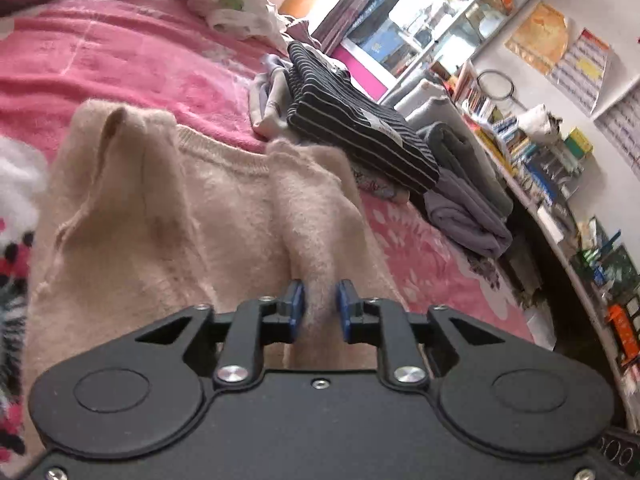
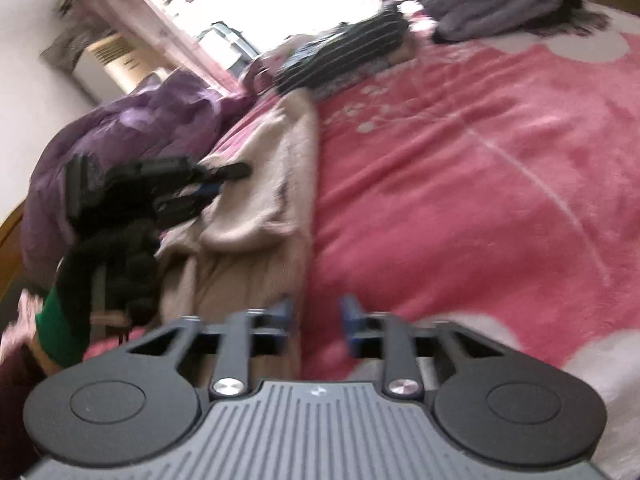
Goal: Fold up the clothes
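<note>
A fuzzy beige sweater lies spread on the pink blanket, neckline toward the far side. My left gripper is shut on a raised fold of the sweater, pinched between the blue pads. The blurred right wrist view shows the sweater bunched along the left, with the left gripper on it, held by a black-gloved hand with a green cuff. My right gripper is open just above the blanket, beside the sweater's near edge, with nothing between its fingers.
A folded dark striped garment and folded grey clothes are stacked at the bed's right side. A white plastic bag lies farther back. A purple duvet is heaped beyond the sweater. Cluttered shelves stand past the bed edge.
</note>
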`<state>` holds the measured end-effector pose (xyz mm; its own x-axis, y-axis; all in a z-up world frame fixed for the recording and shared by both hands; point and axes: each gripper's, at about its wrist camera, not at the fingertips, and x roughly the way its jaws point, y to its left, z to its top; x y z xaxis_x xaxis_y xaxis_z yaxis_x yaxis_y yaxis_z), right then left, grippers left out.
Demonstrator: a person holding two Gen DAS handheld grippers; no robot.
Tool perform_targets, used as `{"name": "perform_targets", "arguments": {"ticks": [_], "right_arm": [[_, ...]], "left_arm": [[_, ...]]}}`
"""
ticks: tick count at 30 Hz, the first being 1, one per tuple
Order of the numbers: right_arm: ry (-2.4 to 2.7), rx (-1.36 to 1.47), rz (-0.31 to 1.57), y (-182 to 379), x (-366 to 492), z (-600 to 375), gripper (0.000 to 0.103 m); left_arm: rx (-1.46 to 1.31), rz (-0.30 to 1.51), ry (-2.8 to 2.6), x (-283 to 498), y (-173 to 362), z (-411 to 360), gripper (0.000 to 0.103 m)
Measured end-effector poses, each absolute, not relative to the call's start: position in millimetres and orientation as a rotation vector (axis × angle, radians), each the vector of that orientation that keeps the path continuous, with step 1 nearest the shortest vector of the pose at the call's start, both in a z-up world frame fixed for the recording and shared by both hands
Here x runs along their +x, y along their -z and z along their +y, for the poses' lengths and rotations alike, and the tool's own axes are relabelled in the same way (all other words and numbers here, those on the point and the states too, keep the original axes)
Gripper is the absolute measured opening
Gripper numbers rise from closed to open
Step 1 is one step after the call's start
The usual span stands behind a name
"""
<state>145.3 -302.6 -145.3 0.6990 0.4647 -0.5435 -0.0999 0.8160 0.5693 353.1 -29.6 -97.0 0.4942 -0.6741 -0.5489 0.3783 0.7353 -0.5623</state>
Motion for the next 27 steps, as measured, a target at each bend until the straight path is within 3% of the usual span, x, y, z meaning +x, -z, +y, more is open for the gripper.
{"name": "perform_targets", "arguments": {"ticks": [1,2,7,11,19,24,26,27], "right_arm": [[-0.342,0.504,0.745,144,143,-299,0.042],[-0.350,0.487,0.759,144,142,-297,0.042],[-0.393,0.498,0.852,143,119,-294,0.041],[-0.396,0.560,0.852,142,106,-299,0.050],[-0.328,0.707,0.776,141,79,-320,0.052],[-0.385,0.750,0.779,143,71,-314,0.069],[-0.409,0.688,0.777,140,70,-299,0.070],[-0.409,0.638,0.777,140,72,-292,0.065]], "left_arm": [[-0.385,0.845,0.651,353,100,-30,0.030],[-0.374,0.857,0.643,354,102,-30,0.032],[-0.337,0.897,0.625,349,111,-31,0.032],[-0.405,0.895,0.604,344,119,-21,0.018],[-0.476,0.896,0.579,341,122,-16,0.017],[-0.506,0.898,0.571,338,122,-12,0.017],[-0.504,0.895,0.569,336,121,-12,0.017],[-0.512,0.895,0.570,336,122,-12,0.017]]}}
